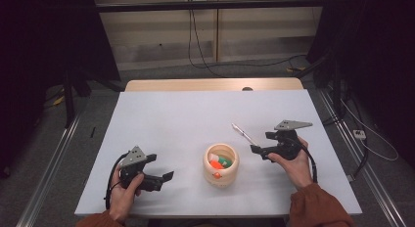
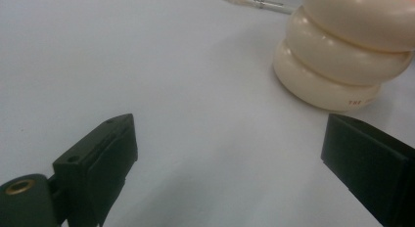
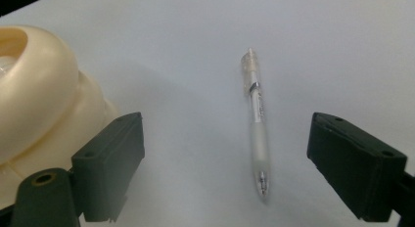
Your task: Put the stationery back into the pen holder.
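- On the lowest ring of the cream holder (image 2: 342,60), low on its side in my left gripper view, I can see small red print. It starts with what looks like "THE"; the rest is too small and blurred to read.
- The clear pen (image 3: 258,124) lying on the bench between my right jaws has a dark band and faint marks on its barrel, but I can make out no letters.
- I can read nothing else.

sleeves (image 1: 313,205): rust-orange | grippers: black, grey plates, probably black cables
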{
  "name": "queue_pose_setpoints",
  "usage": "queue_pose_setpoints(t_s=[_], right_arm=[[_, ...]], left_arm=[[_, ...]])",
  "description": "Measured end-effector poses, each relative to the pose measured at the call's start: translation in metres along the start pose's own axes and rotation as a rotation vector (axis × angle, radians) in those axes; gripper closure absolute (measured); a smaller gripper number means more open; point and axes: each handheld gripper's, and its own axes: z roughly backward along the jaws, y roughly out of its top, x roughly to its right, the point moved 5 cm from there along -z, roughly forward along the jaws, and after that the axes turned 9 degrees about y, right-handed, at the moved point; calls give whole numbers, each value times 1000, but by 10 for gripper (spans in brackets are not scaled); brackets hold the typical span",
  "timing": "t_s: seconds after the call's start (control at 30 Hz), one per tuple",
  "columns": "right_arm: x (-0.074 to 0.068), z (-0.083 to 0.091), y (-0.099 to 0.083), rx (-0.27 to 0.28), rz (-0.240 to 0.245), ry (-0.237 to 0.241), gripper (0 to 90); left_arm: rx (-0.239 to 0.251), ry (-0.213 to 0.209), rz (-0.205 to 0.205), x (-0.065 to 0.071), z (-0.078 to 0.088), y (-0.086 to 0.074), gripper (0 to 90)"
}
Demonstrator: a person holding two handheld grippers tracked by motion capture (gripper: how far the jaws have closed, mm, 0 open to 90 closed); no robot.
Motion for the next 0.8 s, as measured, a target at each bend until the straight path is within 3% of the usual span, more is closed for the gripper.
queue_pose_setpoints(t_s=[0.27,0.5,0.8], right_arm=[[15,-9,6,-54,-8,-1,192],[17,-17,11,-99,5,4,259],[33,-35,11,-260,-14,3,392]], left_arm=[[-7,4,-10,1,-2,0,64],[-11,5,-14,1,-2,0,63],[-14,2,-16,0,-2,-1,64]])
